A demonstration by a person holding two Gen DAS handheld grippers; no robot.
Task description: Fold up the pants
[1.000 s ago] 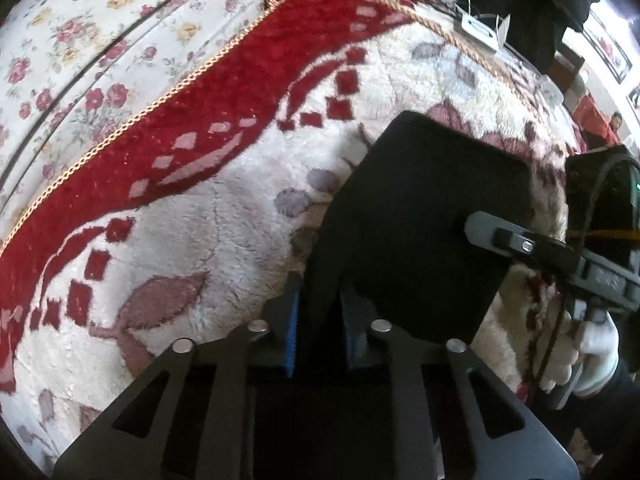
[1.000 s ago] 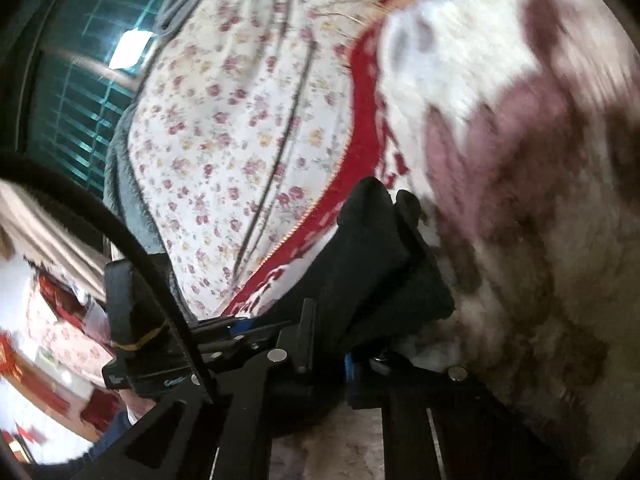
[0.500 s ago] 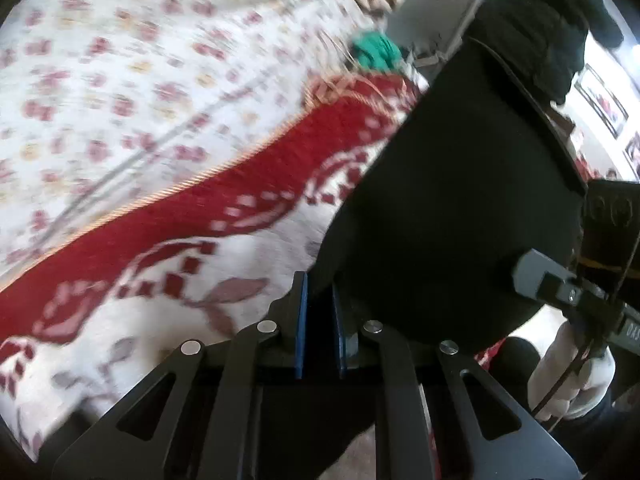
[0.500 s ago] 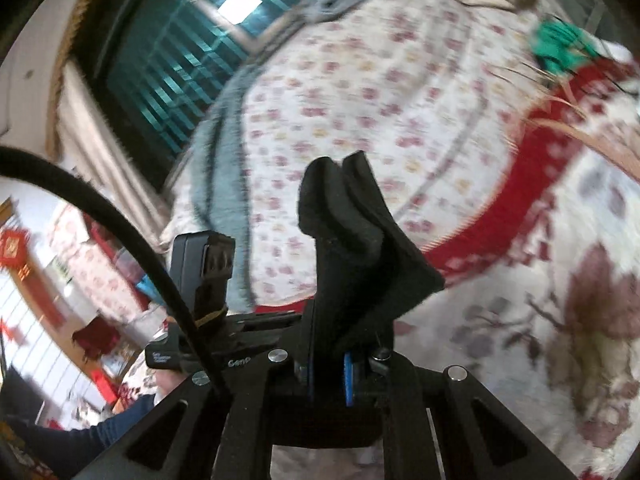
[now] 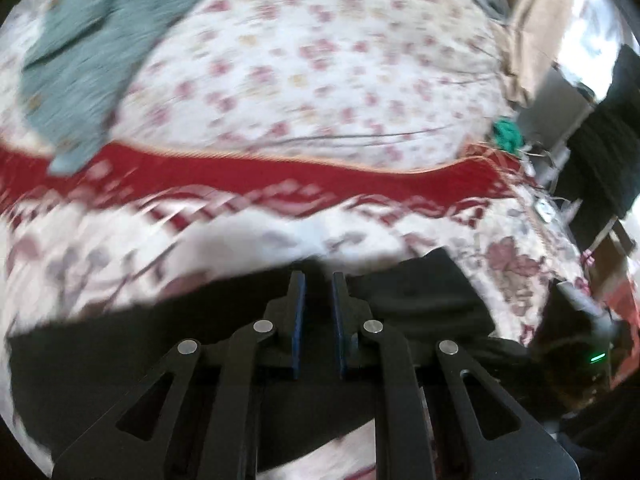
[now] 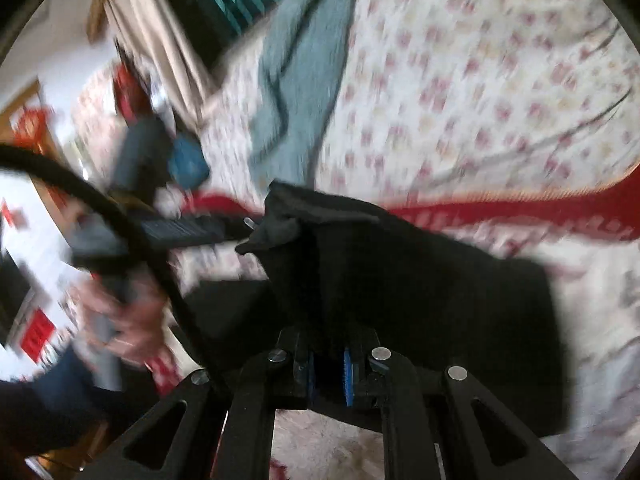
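While the right tongs (image 6: 328,374) are pinching the black fabric pants (image 6: 420,280) and the left tongs (image 5: 319,312) are standing slightly parted over them, we are laying a fold onto the red-and-cream patterned blanket (image 5: 240,220), so releasing and smoothing probably come next.

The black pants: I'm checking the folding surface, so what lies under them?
The black pants lie on a white plush blanket with a red border, over a floral bedsheet. The patch directly beneath is covered, so anything there is hidden.
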